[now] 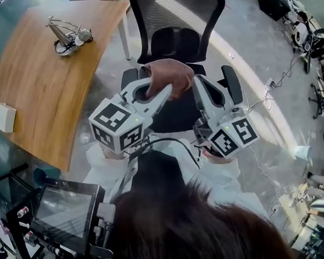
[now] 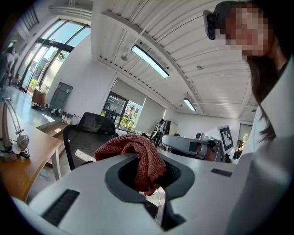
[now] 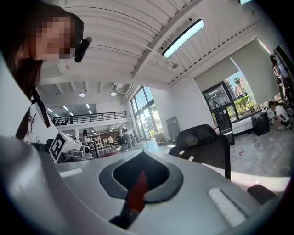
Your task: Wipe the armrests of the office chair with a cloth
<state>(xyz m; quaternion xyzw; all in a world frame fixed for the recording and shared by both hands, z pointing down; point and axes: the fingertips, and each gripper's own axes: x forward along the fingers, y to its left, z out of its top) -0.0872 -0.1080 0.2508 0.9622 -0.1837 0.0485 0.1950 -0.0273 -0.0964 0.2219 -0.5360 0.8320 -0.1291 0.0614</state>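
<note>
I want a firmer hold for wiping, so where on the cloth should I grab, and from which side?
Grip the thick folded hump of the cloth that bulges above the left gripper, coming down from above. The lower part is pinched between that gripper's jaws, so the hump is probably the only free, graspable bulk.

Between jaws of left gripper [image 1: 160,94]: cloth [image 1: 170,74], bunched over the tips. Just right of it, side by side: right gripper [image 1: 202,86]. Ahead of & below both: office chair [image 1: 177,19], seat under the tips, backrest beyond. Left-hand armrest [image 1: 128,77] just left of left gripper's tips; right-hand armrest [image 1: 232,84] just right of right gripper. Well left of left gripper: table [image 1: 37,102], w/ desk lamp [image 1: 68,36] on its far end & small box [image 1: 3,117] near its left edge. Behind left gripper, to the left: screen [image 1: 62,211].
</note>
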